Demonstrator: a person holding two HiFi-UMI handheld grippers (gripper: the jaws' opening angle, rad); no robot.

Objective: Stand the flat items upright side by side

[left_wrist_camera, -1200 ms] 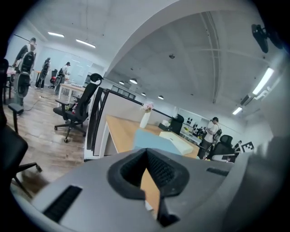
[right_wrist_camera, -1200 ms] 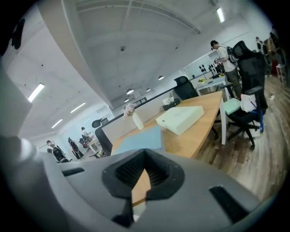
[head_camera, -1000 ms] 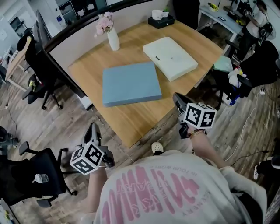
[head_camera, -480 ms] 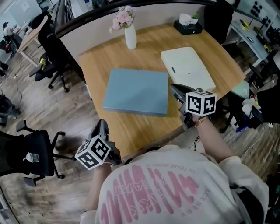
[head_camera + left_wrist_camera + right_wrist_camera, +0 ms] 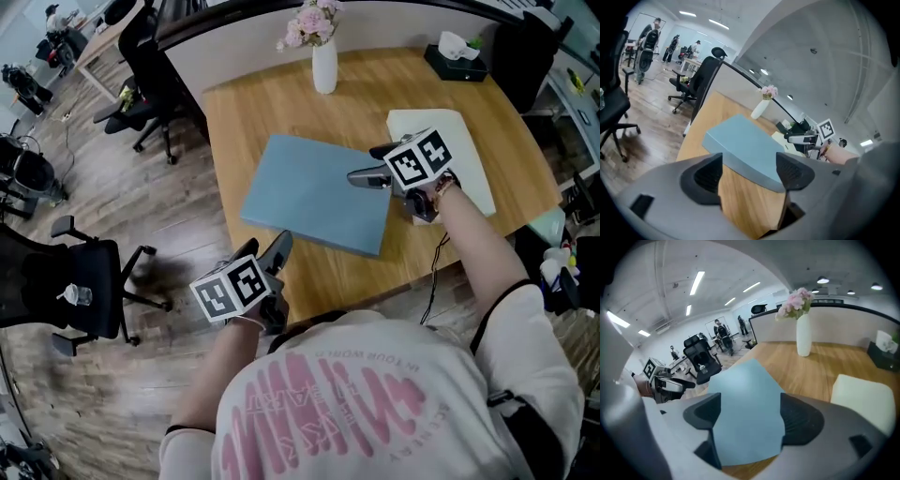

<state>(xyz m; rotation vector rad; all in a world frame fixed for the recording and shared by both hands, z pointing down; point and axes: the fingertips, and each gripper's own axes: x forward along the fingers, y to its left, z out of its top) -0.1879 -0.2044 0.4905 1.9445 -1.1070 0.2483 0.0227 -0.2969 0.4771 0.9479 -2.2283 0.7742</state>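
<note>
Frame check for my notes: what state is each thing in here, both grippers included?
blue flat item: lying flat on the table, not gripped.
white flat item: lying flat beside the blue one.
vase: upright, holding flowers.
left gripper: open, jaws just opened, nothing between them.
right gripper: open, jaws just opened, over the blue flat item's edge, gripping nothing.

Pale blue box (image 5: pixel 314 192), cream box (image 5: pixel 476 169), white vase (image 5: pixel 324 70), pink flowers (image 5: pixel 314 21), tan wood-grain table (image 5: pixel 253 122).
</note>
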